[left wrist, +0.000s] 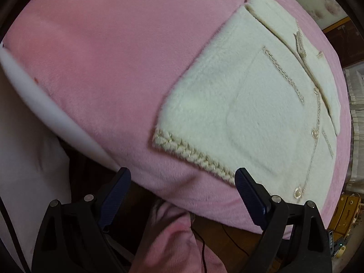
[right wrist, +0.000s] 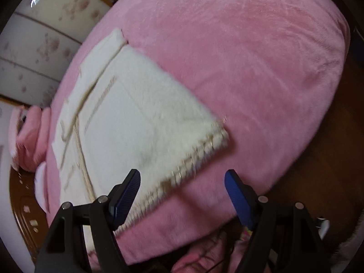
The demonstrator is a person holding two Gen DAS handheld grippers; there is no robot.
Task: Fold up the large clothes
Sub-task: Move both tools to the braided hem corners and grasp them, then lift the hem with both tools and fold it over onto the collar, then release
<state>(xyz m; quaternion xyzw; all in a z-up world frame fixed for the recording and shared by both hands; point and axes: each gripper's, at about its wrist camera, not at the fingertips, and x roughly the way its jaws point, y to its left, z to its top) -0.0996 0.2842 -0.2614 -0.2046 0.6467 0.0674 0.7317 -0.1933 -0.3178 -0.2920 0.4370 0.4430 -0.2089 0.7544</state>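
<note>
A folded cream jacket (left wrist: pixel 245 104) is laid near the pink blanket's (left wrist: pixel 109 68) edge; left gripper (left wrist: pixel 182 195) and right gripper (right wrist: pixel 182 193) are held spread, empty.

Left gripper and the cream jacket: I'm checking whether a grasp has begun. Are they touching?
Cannot tell. In the left wrist view the left gripper is open; one jaw overlaps the cream jacket's braided hem, depth unclear.
</note>
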